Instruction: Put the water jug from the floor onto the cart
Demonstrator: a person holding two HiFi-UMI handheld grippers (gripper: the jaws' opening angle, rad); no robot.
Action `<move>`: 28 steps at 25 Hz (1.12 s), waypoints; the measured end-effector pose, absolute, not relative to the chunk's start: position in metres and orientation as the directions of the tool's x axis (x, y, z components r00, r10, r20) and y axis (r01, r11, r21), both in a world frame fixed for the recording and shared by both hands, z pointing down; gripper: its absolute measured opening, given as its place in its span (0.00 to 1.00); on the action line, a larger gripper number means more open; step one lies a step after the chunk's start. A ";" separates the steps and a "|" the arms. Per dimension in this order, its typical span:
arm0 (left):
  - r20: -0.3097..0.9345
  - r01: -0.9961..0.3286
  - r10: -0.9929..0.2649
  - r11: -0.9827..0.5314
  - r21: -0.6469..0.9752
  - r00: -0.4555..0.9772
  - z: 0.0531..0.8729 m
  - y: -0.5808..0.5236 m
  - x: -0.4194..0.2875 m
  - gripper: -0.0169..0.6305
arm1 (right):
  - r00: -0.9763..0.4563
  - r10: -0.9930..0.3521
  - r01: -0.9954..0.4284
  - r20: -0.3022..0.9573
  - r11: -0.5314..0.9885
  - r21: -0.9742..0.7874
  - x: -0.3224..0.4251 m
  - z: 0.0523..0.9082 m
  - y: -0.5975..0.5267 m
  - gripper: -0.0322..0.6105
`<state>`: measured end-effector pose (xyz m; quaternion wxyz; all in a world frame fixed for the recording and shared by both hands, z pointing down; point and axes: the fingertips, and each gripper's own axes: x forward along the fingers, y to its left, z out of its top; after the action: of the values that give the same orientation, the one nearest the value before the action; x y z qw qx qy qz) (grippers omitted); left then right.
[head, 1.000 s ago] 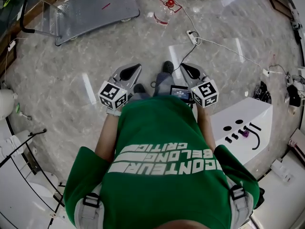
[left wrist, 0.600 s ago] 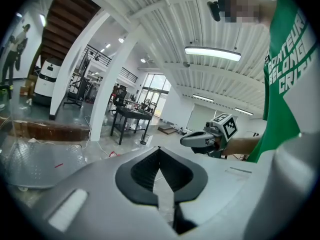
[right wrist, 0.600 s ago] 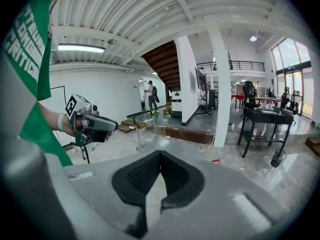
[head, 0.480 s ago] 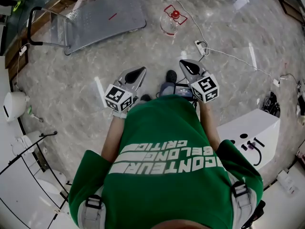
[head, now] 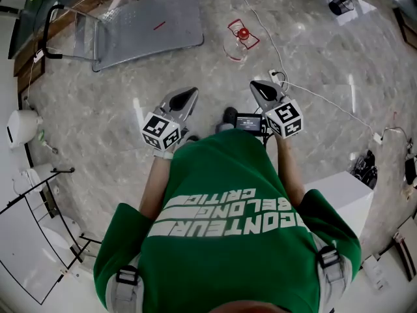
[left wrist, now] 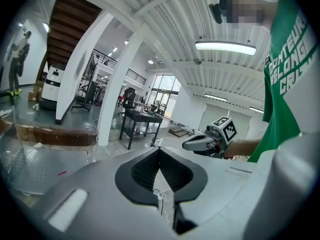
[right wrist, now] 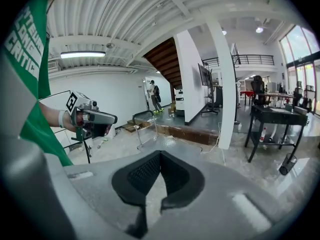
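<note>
The water jug point(head: 239, 39), clear with a red cap and red handle, stands on the marble floor ahead of me in the head view. The cart point(head: 146, 23), a flat grey platform with a black push handle, lies to its left; it also shows in the left gripper view point(left wrist: 35, 166) and in the right gripper view point(right wrist: 172, 145). My left gripper point(head: 190, 93) and right gripper point(head: 255, 85) are held out side by side, well short of the jug. Both are shut and hold nothing. The jug is hidden in both gripper views.
A power strip point(head: 276, 77) with white cables lies on the floor right of the jug. A white counter point(head: 342, 191) stands at my right, a white machine point(head: 19, 128) at far left. A black table point(left wrist: 141, 120) and a white column point(right wrist: 227, 91) stand further off.
I have walked forward across the floor. The jug and cart have slid lower in the head view and sit closer. Both grippers moved along with me and stayed shut.
</note>
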<state>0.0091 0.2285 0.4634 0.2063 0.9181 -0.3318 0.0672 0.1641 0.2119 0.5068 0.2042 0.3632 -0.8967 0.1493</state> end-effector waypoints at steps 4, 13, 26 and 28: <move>0.272 -0.662 -0.604 -0.673 0.331 0.749 0.465 0.211 0.029 0.04 | -0.677 -0.557 -0.679 0.481 0.725 -0.116 0.181 0.509 0.179 0.04; 0.295 -0.726 -0.665 -0.600 0.335 0.686 0.472 0.195 0.048 0.04 | -0.726 -0.476 -0.609 0.496 0.781 -0.141 0.196 0.525 0.141 0.04; 0.247 -0.686 -0.646 -0.624 0.374 0.722 0.483 0.140 0.012 0.04 | -0.684 -0.530 -0.656 0.502 0.748 -0.104 0.164 0.515 0.109 0.04; 0.221 -0.668 -0.637 -0.645 0.372 0.738 0.477 0.124 0.008 0.04 | -0.666 -0.543 -0.672 0.511 0.734 -0.097 0.161 0.512 0.103 0.04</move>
<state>0.0085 0.1237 0.4768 0.2192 0.9061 -0.3601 0.0347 0.1606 0.1028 0.5122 0.2310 0.3369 -0.9020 0.1398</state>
